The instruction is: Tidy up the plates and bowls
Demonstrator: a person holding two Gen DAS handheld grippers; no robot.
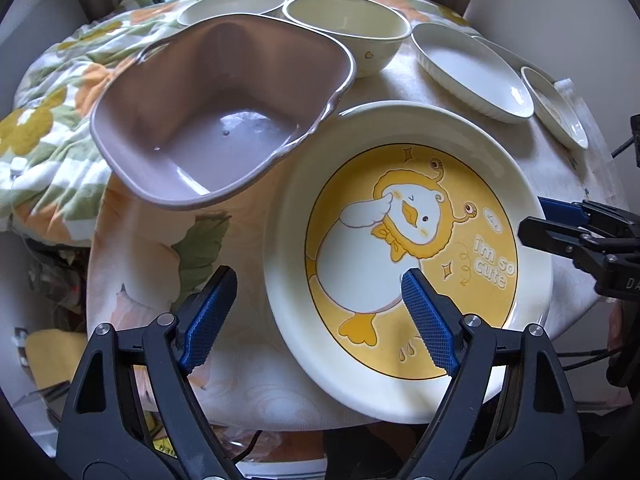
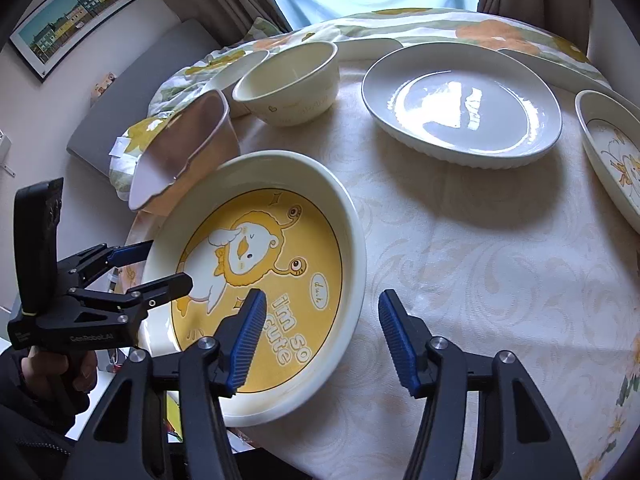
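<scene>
Duck plate (image 1: 408,260) at table's near edge, straddled at opposite rims by left gripper (image 1: 320,316) and right gripper (image 2: 320,344), both spread wide, empty; step: approach; next, likely clamp rims.

small duck plate (image 2: 616,160) cut off at right edge, far bowl (image 1: 232,6) partly hidden behind mauve bowl (image 1: 208,116)

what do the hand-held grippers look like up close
Each hand-held gripper (left, right) has a black angular frame with silver pivot bolts and two blue, ridged rubber finger pads. The left one's body bears white lettering and sits in a dark-sleeved hand.
</scene>
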